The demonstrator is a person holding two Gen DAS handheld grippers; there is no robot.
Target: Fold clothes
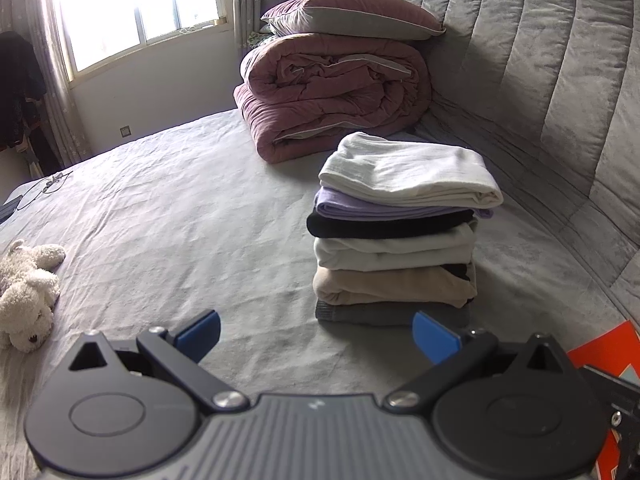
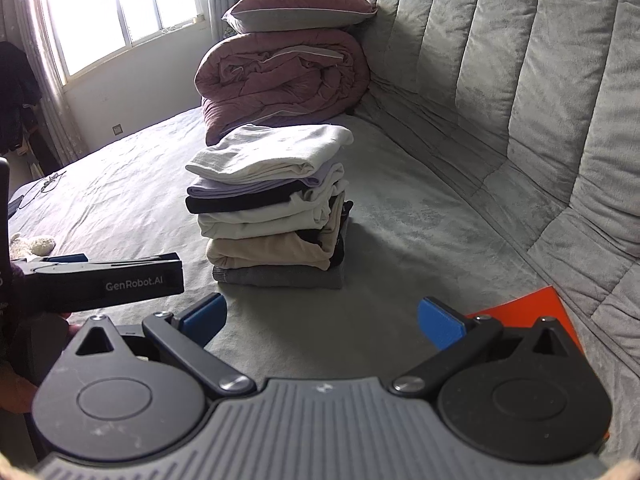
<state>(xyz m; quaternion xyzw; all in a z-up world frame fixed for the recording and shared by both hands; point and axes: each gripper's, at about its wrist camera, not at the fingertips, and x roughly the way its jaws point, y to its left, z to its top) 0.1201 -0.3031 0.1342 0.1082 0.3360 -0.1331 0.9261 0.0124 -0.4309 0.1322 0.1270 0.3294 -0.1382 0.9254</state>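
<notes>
From the left wrist camera, the left gripper [image 1: 316, 334] hangs over the grey bedsheet [image 1: 168, 216] with its blue-tipped jaws spread wide and nothing between them. The stack of folded clothes [image 1: 400, 232] stands just beyond the gripper, slightly toward its right finger. The stack runs, top to bottom: white, lilac, black, white, beige, then a grey piece on the sheet (the edges line up fairly squarely on this side). Behind the stack lies a rolled pink duvet [image 1: 332, 92] with a pink and grey pillow [image 1: 352, 16] on top. To the right of the stack rises the quilted grey headboard [image 1: 540, 60]. Well to the left of the stack, at the frame's edge, lies a white plush toy [image 1: 28, 292]. An orange booklet [image 1: 604, 352] shows near the stack's right, by the gripper's right finger.

From the right wrist camera, the right gripper [image 2: 322, 322] is likewise open wide and holds nothing. The stack [image 2: 272, 208] sits straight ahead of it, past the fingertips and apart from them. Here the stack's right side looks looser, with layers bulging out. The left gripper [image 2: 100, 280] enters from the left of the stack, seen side-on. The orange booklet [image 2: 532, 312] lies right of the stack, partly behind the right finger. The duvet [image 2: 280, 80] and pillow [image 2: 300, 8] sit behind the stack.
</notes>
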